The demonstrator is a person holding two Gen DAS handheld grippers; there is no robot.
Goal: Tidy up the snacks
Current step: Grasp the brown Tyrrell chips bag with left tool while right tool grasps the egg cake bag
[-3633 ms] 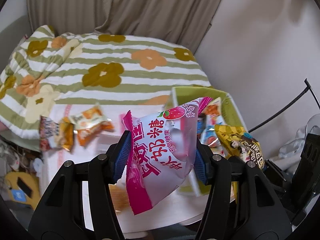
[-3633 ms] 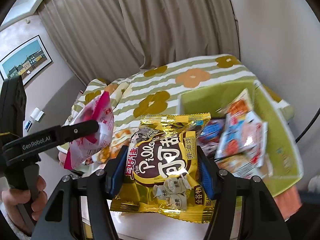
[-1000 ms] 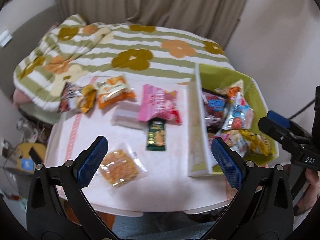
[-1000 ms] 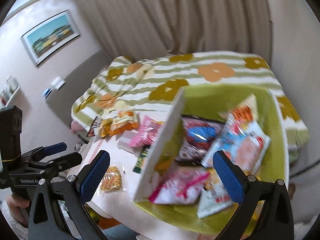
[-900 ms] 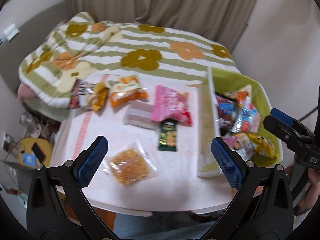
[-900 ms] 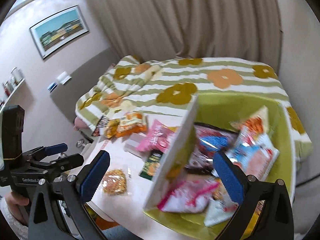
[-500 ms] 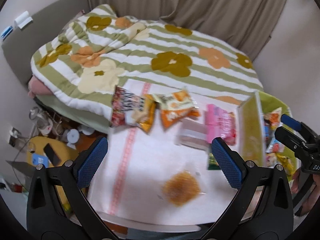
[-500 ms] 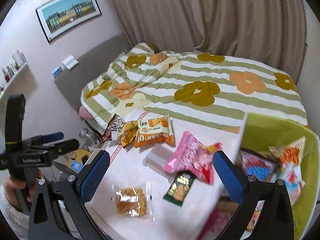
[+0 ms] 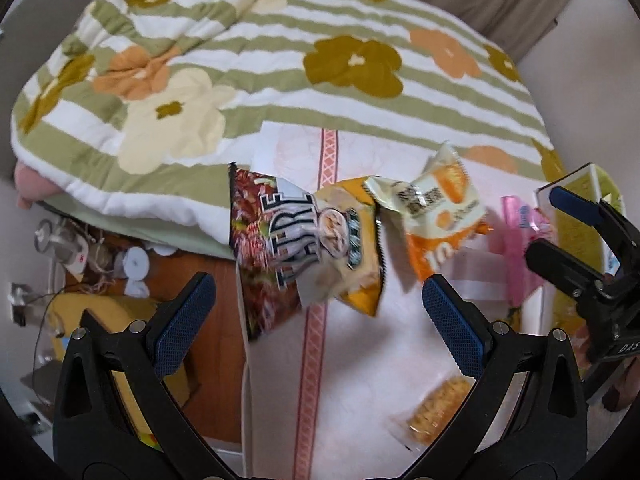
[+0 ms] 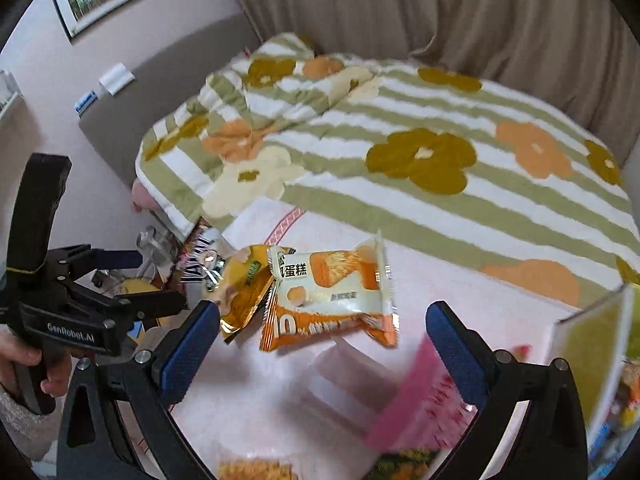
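Snacks lie scattered over the white table, and both grippers hang above them with nothing between their blue pads. In the left wrist view the left gripper is spread wide at the bottom of the frame, and right in the middle sits a dark red bag at the table's left edge, overlapped by a yellow bag, with an orange-and-white cake packet just to its right, touching it. Lower right, a clear packet of golden crackers lies well apart from those three, blurred. A pink bag shows at the right, partly hidden behind the other gripper, next to the white wall of the green box. Over in the right wrist view the right gripper is also wide apart; the cake packet sits centre frame, the yellow bag tucked against its left side. The pink bag is a smear at lower right, beside the box. At the left edge a hand grips the handle of the left gripper. A striped flowered quilt fills the upper frame.
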